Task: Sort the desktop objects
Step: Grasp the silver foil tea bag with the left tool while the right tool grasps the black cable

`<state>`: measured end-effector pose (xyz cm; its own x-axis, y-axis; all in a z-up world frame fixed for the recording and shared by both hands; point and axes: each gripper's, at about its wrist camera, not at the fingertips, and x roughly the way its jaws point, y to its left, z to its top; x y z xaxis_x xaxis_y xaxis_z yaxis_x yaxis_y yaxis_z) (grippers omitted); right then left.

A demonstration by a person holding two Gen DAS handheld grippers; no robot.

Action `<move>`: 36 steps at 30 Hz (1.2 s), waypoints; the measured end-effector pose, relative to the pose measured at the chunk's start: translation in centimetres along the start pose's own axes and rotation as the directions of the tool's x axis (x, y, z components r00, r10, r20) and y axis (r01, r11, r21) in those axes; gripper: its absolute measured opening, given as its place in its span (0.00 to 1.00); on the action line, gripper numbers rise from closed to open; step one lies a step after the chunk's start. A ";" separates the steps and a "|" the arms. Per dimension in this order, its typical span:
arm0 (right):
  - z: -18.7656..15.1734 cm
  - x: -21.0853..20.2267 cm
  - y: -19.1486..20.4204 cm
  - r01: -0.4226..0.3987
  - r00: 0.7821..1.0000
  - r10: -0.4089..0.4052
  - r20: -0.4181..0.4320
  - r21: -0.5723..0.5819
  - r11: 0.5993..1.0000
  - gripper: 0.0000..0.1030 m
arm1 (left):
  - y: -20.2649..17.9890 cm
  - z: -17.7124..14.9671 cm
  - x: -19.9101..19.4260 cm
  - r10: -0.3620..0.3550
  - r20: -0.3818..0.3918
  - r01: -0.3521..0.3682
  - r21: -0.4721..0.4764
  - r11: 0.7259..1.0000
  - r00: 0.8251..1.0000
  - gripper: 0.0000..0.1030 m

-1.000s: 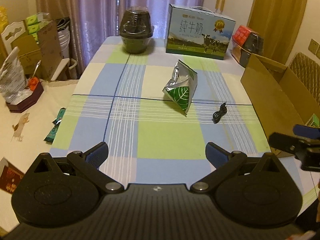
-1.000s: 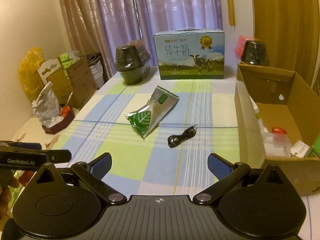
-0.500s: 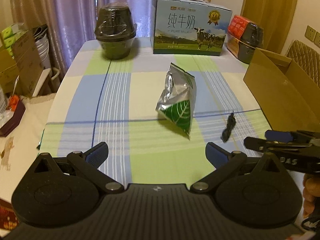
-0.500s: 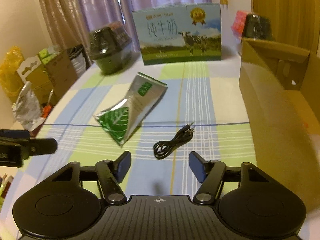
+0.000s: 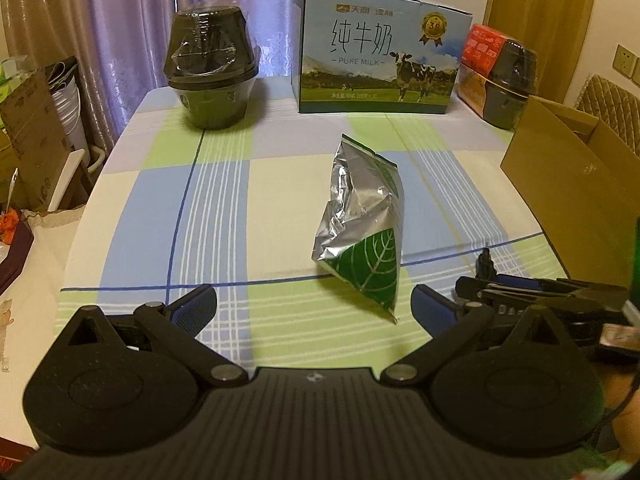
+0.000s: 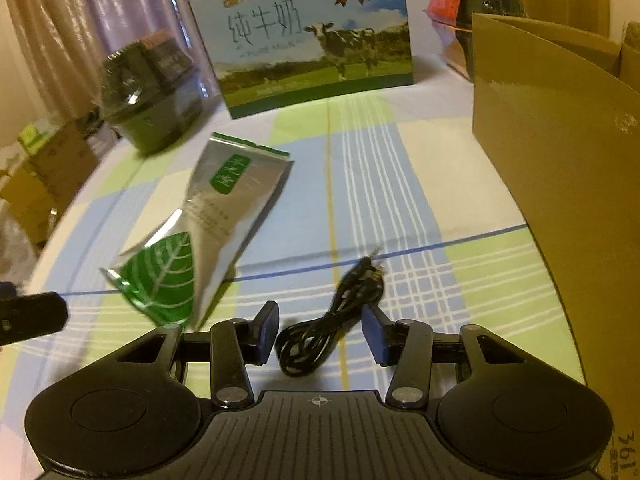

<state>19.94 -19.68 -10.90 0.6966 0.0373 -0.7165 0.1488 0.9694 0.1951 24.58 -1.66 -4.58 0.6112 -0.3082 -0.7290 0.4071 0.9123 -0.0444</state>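
Covering the table, the checked cloth (image 5: 224, 200) carries a milk carton (image 5: 376, 52) at the far edge, a cardboard box (image 6: 560, 168) on the right and a wrapped dark pot (image 5: 212, 68) at far left. Nearer lies the foil pouch (image 5: 366, 224), flat at mid-cloth, with the left gripper (image 5: 314, 306) wide apart before its green end. Smallest, the black cable (image 6: 324, 324) lies coiled just right of the pouch, between the right gripper's (image 6: 322, 330) half-closed jaws, which do not clamp it.
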 end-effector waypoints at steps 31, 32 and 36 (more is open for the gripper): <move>3.7 1.4 -1.3 -0.004 0.996 0.019 0.084 -0.176 0.984 0.09 | -1.3 6.4 9.3 -0.142 -0.094 0.146 0.034 0.989 0.985 0.98; 3.8 1.8 -1.4 -0.003 0.997 0.017 0.077 -0.177 0.984 0.09 | -1.4 6.7 10.1 -0.142 -0.122 0.148 0.039 0.988 0.982 0.98; 3.8 2.9 -1.6 -0.003 0.998 0.013 0.058 -0.175 0.985 0.09 | -2.2 7.4 12.5 -0.146 -0.187 0.161 0.070 0.984 0.971 0.92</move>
<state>24.42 -22.06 -10.78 0.7380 0.0361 -0.6738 0.0214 0.9968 0.0769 36.37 -9.47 -8.48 0.4074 -0.3822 -0.8294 0.5469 0.8295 -0.1135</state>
